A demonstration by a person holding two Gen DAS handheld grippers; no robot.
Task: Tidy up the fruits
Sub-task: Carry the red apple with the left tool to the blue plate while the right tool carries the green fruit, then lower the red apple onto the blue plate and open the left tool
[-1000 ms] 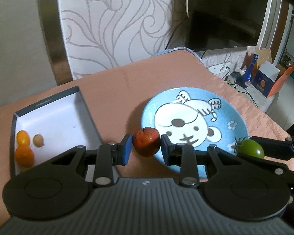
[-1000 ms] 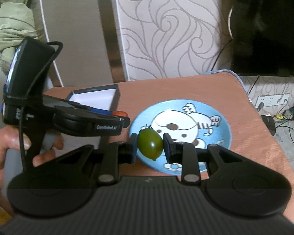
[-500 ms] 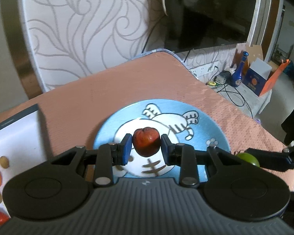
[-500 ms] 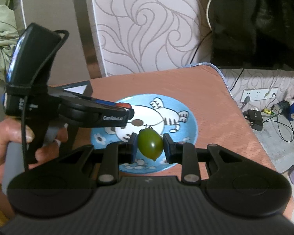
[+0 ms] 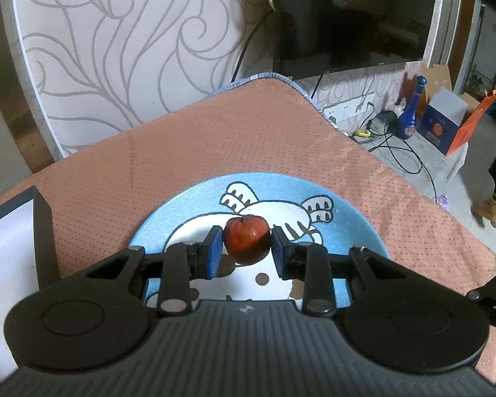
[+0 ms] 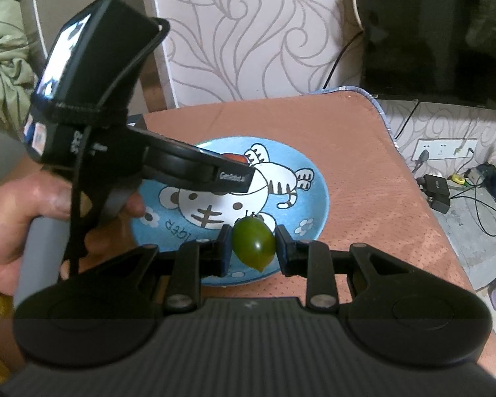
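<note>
My left gripper [image 5: 247, 244] is shut on a small red fruit [image 5: 247, 239] and holds it above the middle of a blue plate with a cartoon tiger [image 5: 168, 211]. My right gripper [image 6: 253, 244] is shut on a green oval fruit [image 6: 254, 243] over the near edge of the same plate [image 6: 314, 185]. In the right wrist view the left gripper [image 6: 234, 173] reaches in from the left over the plate, with the red fruit [image 6: 235, 157] just showing at its tip.
A dark-rimmed white box [image 5: 16, 231] stands left of the plate, with small fruits at its near edge. The table has a pinkish-brown cloth [image 5: 248, 132]. Its right edge drops to a floor with cables, a blue bottle [image 5: 413, 112] and cartons.
Both grippers have moved right and forward, away from the box and over the plate, each still holding its fruit. The box has slid to the left edge of the left wrist view.
</note>
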